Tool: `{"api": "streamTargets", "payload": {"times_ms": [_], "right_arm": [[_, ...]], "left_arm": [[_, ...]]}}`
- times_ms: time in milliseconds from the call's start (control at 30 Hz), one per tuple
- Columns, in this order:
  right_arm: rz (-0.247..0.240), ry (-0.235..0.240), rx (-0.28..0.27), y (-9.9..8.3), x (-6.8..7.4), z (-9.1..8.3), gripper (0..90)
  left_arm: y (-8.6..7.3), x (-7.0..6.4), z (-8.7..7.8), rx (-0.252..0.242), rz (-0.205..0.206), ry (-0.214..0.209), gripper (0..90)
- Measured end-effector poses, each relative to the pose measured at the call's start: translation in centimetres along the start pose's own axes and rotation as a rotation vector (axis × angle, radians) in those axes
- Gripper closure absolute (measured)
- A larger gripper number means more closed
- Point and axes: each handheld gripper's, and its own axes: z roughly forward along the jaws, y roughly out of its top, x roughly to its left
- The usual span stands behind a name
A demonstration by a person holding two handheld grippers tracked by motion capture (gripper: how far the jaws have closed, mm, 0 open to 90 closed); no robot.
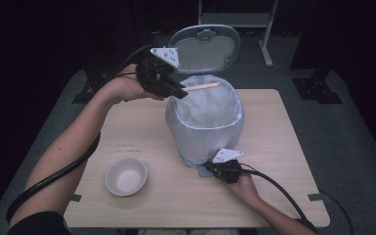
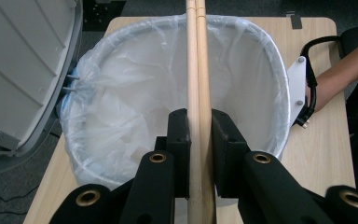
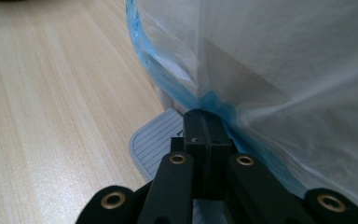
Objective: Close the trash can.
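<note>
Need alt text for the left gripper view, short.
Left gripper holds a pair of wooden chopsticks over the open, bag-lined bin, lid raised at left. Beyond the bin, the person's other hand rests on the wooden table.

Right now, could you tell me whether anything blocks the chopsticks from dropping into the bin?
Nothing visible does: the lid is up, and the chopsticks in the left claw hang over the open bin.
</note>
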Motion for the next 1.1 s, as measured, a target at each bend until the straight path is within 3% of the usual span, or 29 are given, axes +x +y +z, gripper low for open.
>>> {"api": "streamTargets", "payload": {"times_ms": [667,1100], "right_arm": [[0.003,-0.003,-0.002,0.0,0.0,0.0,90.0],[-0.003,0.0,0.0,0.0,0.0,0.0,90.0]], "left_arm": [[1.3,1.3,2.0,0.032,0.007,-0.005,79.4],[1.7,2.3,4.0,0.054,-0.016,-0.017,79.4]]}}
